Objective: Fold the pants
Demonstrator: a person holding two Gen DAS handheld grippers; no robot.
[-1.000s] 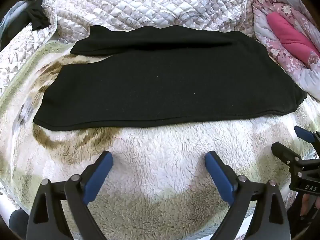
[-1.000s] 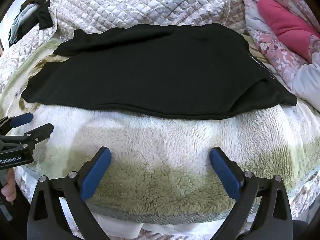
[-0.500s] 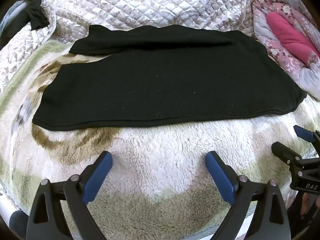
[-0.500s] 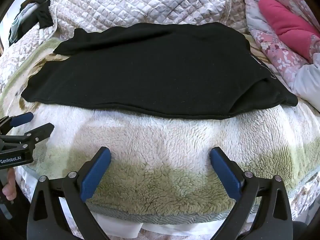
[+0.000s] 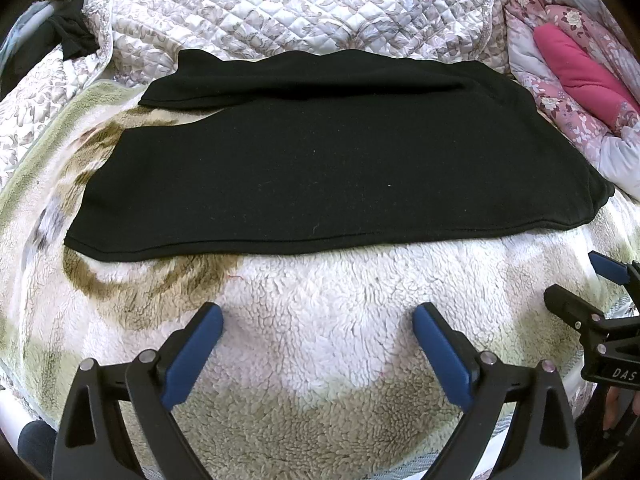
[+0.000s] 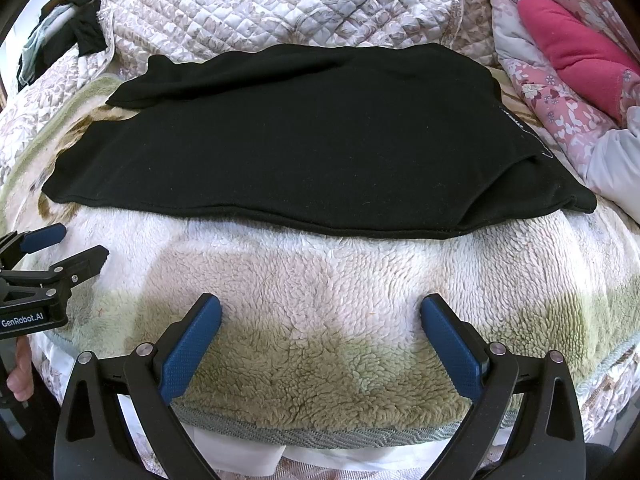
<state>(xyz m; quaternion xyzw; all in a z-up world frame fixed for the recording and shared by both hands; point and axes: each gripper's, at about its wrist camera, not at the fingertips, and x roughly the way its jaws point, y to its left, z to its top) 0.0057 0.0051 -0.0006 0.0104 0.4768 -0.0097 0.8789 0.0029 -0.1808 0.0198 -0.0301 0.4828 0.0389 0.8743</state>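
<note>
Black pants lie flat across a fleece blanket, legs one on the other, leg ends at the left and waist at the right; they also show in the right wrist view. My left gripper is open and empty, hovering over the blanket just short of the pants' near edge. My right gripper is open and empty, also short of the near edge. Each gripper shows at the side of the other's view: the right one, the left one.
The cream and green fleece blanket covers the bed, its front edge close below my right gripper. A quilted bedspread lies behind the pants. Pink floral bedding is piled at the right. Dark clothes hang at far left.
</note>
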